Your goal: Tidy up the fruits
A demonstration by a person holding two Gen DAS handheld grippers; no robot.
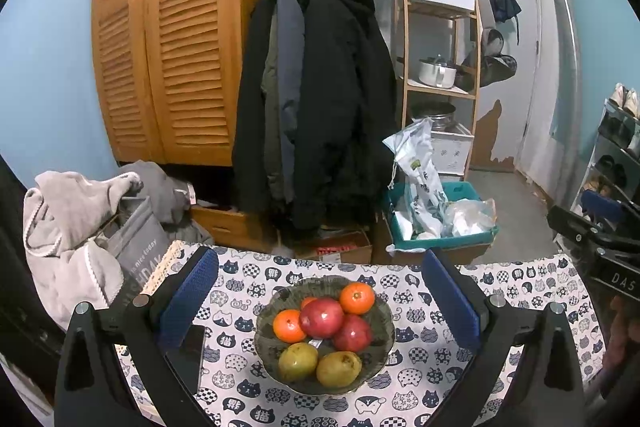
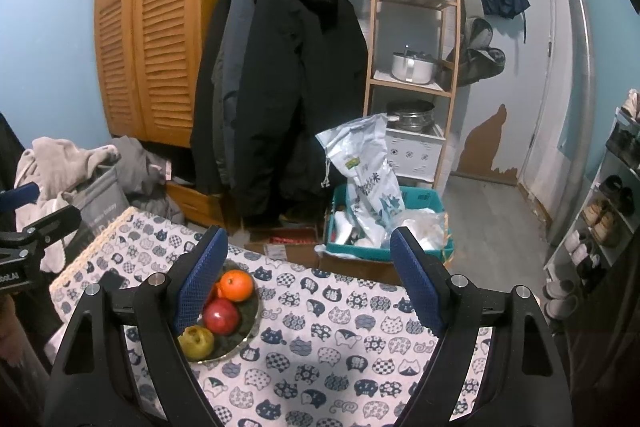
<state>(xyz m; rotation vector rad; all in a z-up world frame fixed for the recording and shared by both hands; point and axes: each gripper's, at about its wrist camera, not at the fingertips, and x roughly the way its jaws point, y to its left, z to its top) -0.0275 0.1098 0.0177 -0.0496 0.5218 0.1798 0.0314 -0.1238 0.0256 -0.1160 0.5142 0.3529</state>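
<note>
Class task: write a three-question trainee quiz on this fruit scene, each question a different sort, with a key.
1. True or false: the bowl holds two yellow-green pears.
2. Multiple choice: the left gripper is (A) open and empty, (B) shut on an orange, (C) shut on the cloth.
3. Fill in: the tablecloth is printed with ____ faces.

Key: 1 true. 2 A. 3 cat.

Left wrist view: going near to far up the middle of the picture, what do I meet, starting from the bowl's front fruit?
Two yellow-green pears → red apples → far orange → bowl's far rim → tablecloth edge → cardboard box → hanging black coats.
</note>
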